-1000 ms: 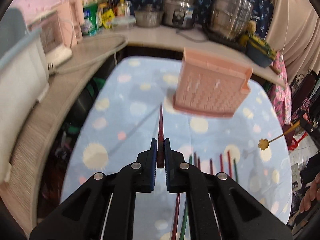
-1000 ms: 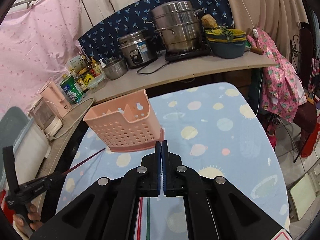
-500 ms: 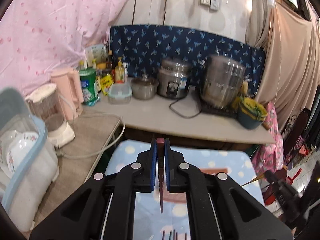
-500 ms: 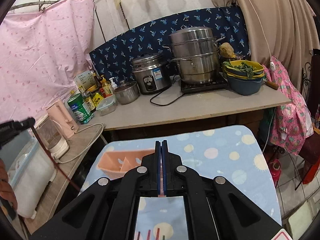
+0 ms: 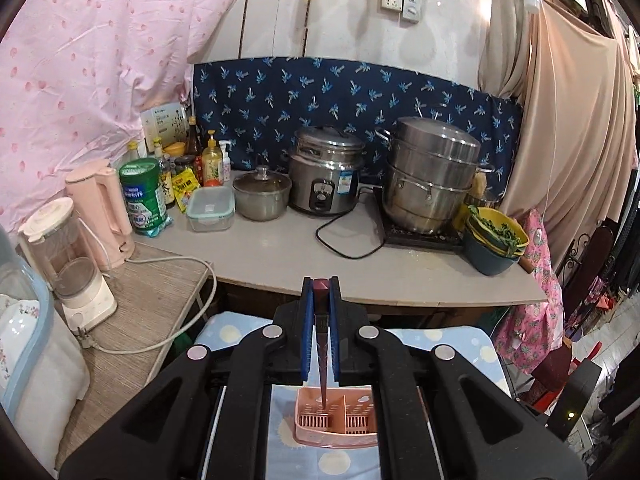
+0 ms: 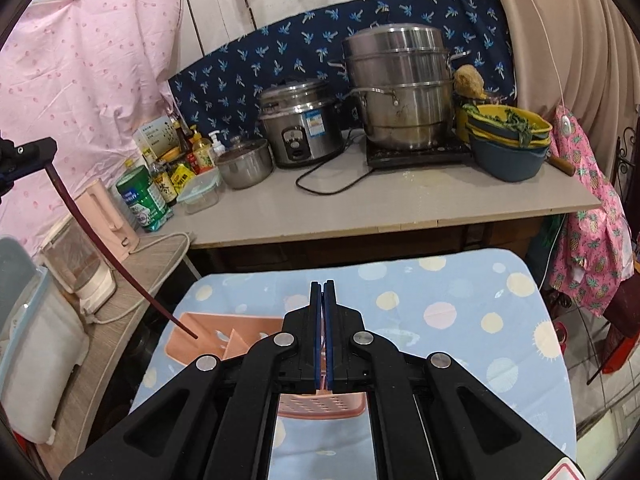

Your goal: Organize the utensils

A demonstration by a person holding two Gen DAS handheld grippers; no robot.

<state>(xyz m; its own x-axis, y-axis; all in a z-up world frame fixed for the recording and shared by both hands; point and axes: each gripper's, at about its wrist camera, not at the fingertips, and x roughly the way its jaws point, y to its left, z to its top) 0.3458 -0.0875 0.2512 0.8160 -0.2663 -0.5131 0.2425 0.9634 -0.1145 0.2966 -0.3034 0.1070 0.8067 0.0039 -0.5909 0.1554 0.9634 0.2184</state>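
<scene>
Dark red chopstick (image 5: 321,344) clamped in left claw (image 5: 321,294), hanging point-down, tip over the left compartment of the pink utensil holder (image 5: 336,420); contact unclear. Right claw (image 6: 322,292) shut, holding nothing visible, just behind the holder's near wall. Holder sits on the dotted blue tabletop (image 6: 460,300), open cloth to its right up to the edge. Beyond: grey counter (image 5: 288,256) with rice cooker (image 5: 326,172), steamer pot (image 5: 432,176), blender (image 5: 68,264) at left.

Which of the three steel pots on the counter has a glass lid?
The small saucepan, leftmost of the three, next to the rice cooker. The cooker and the tall stacked steamer have metal lids.
</scene>
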